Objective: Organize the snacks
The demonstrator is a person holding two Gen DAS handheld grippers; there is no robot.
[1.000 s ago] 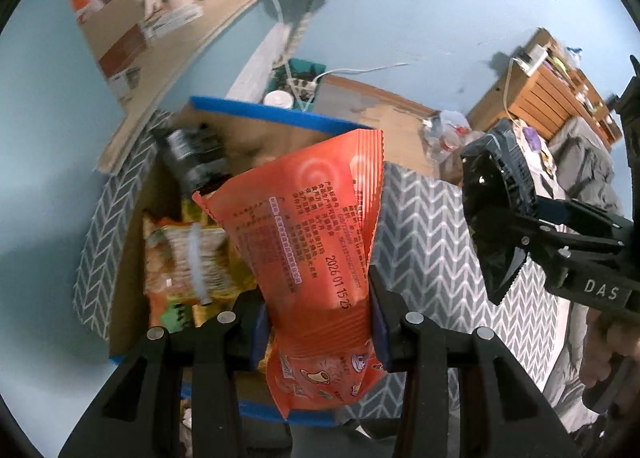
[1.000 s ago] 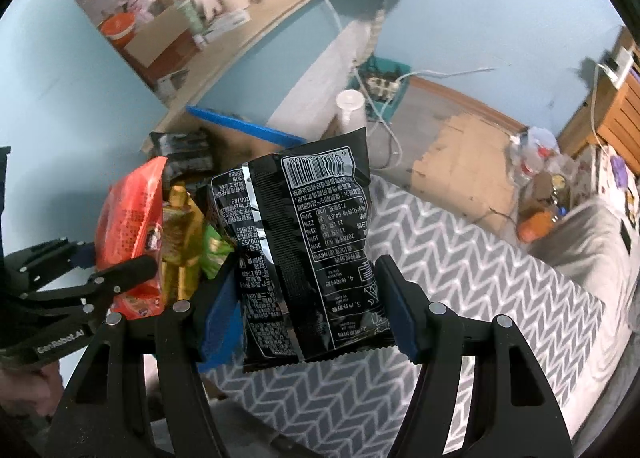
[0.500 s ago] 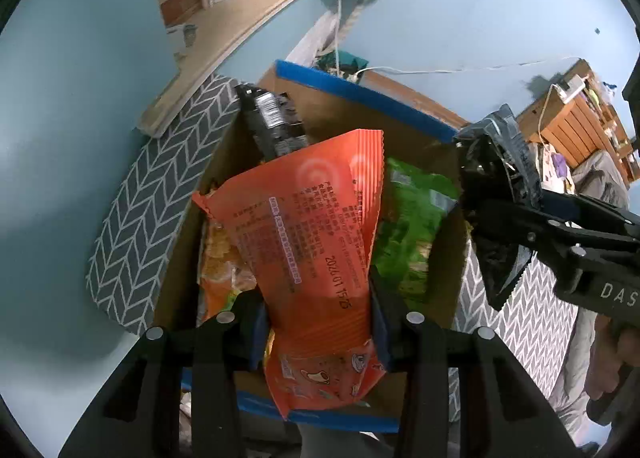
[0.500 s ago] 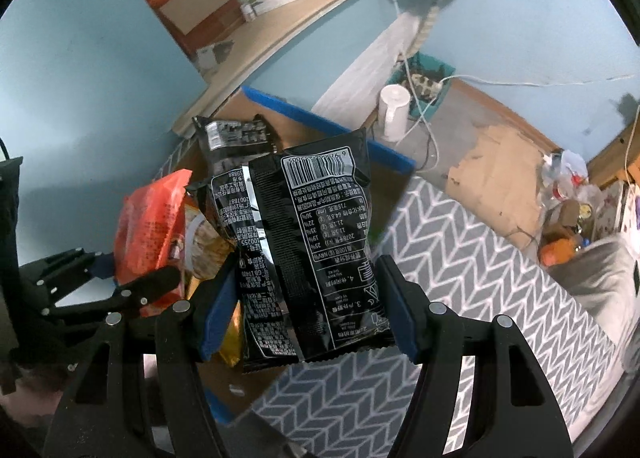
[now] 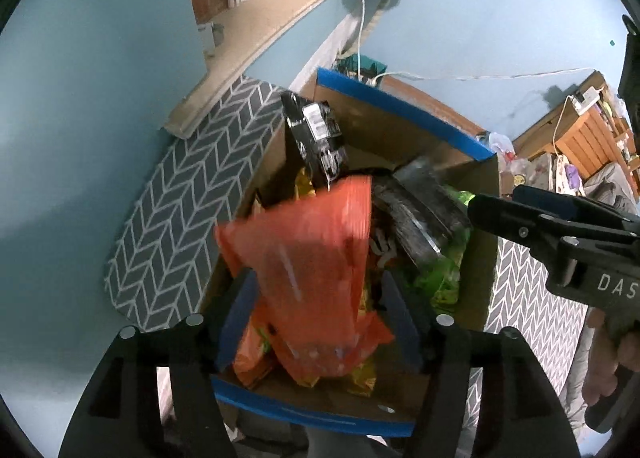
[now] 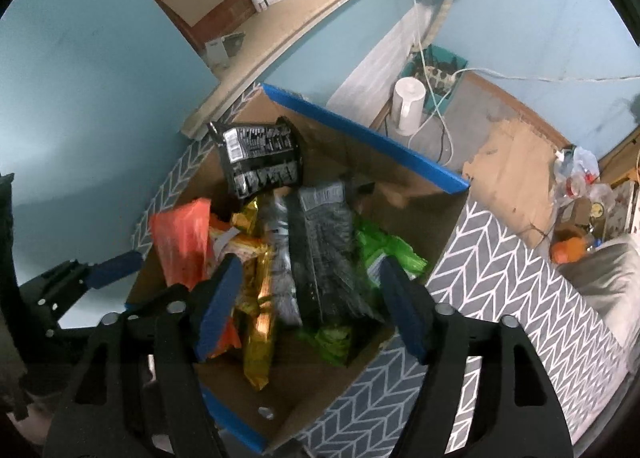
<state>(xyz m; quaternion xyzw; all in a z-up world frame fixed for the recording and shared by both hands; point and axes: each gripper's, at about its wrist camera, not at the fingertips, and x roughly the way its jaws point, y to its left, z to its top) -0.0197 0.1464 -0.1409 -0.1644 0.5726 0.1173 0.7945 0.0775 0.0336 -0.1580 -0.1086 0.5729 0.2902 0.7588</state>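
Note:
A cardboard box with blue-taped edges (image 5: 404,110) (image 6: 360,130) stands on a grey chevron surface and holds several snack bags. My left gripper (image 5: 320,310) is open above it; the orange bag (image 5: 312,258) falls, blurred, between the spread fingers, and shows at the left in the right wrist view (image 6: 184,234). My right gripper (image 6: 308,310) is open over the box; the black bags (image 6: 324,242) drop, blurred, from it onto a green bag (image 6: 384,254). They also show in the left wrist view (image 5: 420,210). Another black bag (image 6: 256,158) leans at the box's far corner.
Gold and orange bags (image 6: 256,290) lie in the box. A wooden shelf (image 6: 312,18) with mugs and boxes runs along the blue wall behind. A white kettle (image 6: 408,106) and cables stand on the floor beyond. A wooden crate (image 5: 576,130) is at the right.
Both grippers moved over the box and opened. The orange bag and the black bags have left their jaws and are dropping into the box.

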